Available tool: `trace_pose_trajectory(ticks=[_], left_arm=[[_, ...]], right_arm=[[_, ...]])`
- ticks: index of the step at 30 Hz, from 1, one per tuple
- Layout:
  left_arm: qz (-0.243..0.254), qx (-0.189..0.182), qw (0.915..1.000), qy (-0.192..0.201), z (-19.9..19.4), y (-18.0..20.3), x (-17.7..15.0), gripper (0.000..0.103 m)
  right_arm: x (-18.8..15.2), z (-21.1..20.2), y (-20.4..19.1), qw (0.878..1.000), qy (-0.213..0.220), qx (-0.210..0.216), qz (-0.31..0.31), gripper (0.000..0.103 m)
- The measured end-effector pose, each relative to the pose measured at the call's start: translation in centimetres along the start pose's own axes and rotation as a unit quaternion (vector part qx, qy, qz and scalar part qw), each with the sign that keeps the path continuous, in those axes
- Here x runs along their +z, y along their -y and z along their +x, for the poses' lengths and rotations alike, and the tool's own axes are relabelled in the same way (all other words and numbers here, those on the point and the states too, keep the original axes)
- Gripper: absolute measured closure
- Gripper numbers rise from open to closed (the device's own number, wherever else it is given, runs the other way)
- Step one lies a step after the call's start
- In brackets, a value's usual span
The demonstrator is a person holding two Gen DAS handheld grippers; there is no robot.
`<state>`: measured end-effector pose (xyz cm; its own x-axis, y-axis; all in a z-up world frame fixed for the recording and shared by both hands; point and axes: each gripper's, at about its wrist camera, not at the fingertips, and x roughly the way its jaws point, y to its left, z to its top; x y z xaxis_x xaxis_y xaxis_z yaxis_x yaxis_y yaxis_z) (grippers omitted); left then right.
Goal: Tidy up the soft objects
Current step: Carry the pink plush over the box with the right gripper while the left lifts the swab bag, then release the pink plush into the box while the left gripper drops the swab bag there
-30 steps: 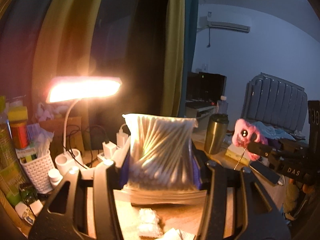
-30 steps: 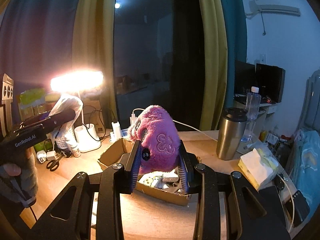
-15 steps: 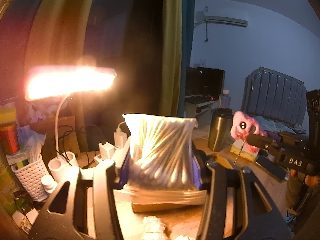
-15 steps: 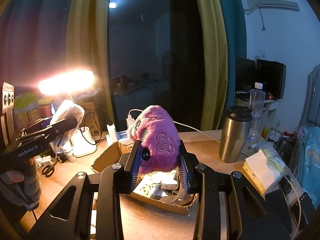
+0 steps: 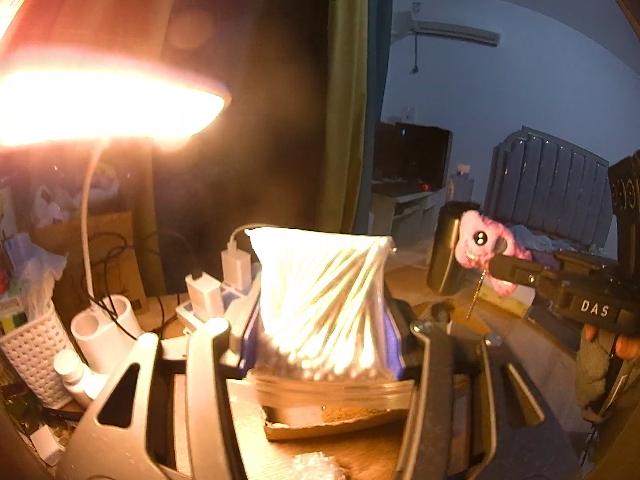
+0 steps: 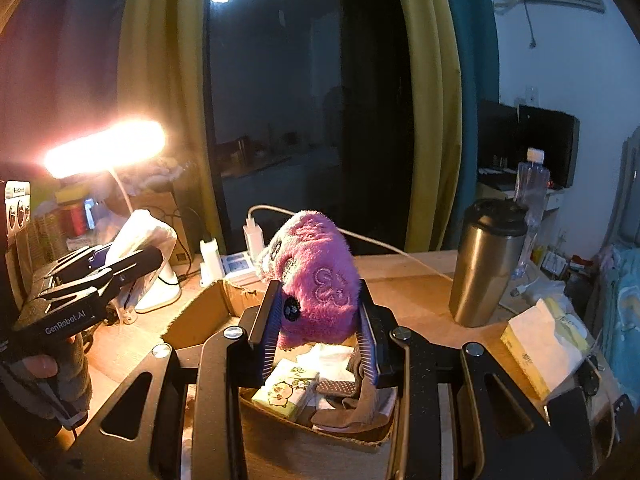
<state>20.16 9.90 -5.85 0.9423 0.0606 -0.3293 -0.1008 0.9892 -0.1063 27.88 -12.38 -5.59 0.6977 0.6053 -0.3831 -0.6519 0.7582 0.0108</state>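
Note:
My left gripper (image 5: 320, 332) is shut on a clear bag of cotton swabs (image 5: 320, 292), held upright above the desk near the lit lamp; it also shows in the right wrist view (image 6: 132, 268). My right gripper (image 6: 318, 316) is shut on a pink plush toy (image 6: 316, 276), held over an open cardboard box (image 6: 200, 312) that holds a tissue pack (image 6: 286, 394) and other soft items. The plush also shows in the left wrist view (image 5: 484, 248), with a small chain hanging from it.
A lit desk lamp (image 6: 104, 148) stands at the left. A steel tumbler (image 6: 486, 260), a water bottle (image 6: 530, 188) and a tissue box (image 6: 540, 344) stand at the right. Chargers and a power strip (image 6: 236, 264) lie behind the box. A white basket (image 5: 32, 352) stands far left.
My left gripper has moved closer to the lamp with the swab bag. My right gripper has lowered the plush slightly toward the box.

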Motion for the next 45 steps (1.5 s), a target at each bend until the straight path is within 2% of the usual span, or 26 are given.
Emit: trace_pose_trajectory(ticks=[12, 19, 23, 27, 32, 45], left_arm=[[0.000, 0.002, 0.9985, -0.054, 4.6, -0.5, -2.2, 0.054], [-0.009, 0.016, 0.9944, -0.104, 7.2, -0.8, -3.7, 0.053], [-0.022, 0.018, 0.9927, -0.117, 7.9, -1.3, -4.3, 0.049], [-0.023, 0.015, 0.9926, -0.118, 8.0, -1.4, -4.3, 0.032], [-0.026, 0.016, 0.9935, -0.110, 7.5, -1.4, -4.0, 0.032], [-0.021, 0.018, 0.9968, -0.075, 4.3, -0.9, -2.4, 0.032]], right_arm=[[-1.6, 4.8, 1.0, 0.999, -0.043, 0.002, 0.009, 0.067], [-2.7, 7.6, 1.5, 0.997, -0.074, 0.004, 0.017, 0.067], [-3.5, 8.9, 1.6, 0.996, -0.091, 0.002, 0.018, 0.067], [-3.9, 9.7, 1.5, 0.994, -0.105, -0.001, 0.018, 0.063], [-4.1, 10.1, 1.3, 0.993, -0.117, -0.011, 0.012, 0.049], [-3.3, 6.6, 1.0, 0.996, -0.089, -0.020, 0.012, 0.048]])
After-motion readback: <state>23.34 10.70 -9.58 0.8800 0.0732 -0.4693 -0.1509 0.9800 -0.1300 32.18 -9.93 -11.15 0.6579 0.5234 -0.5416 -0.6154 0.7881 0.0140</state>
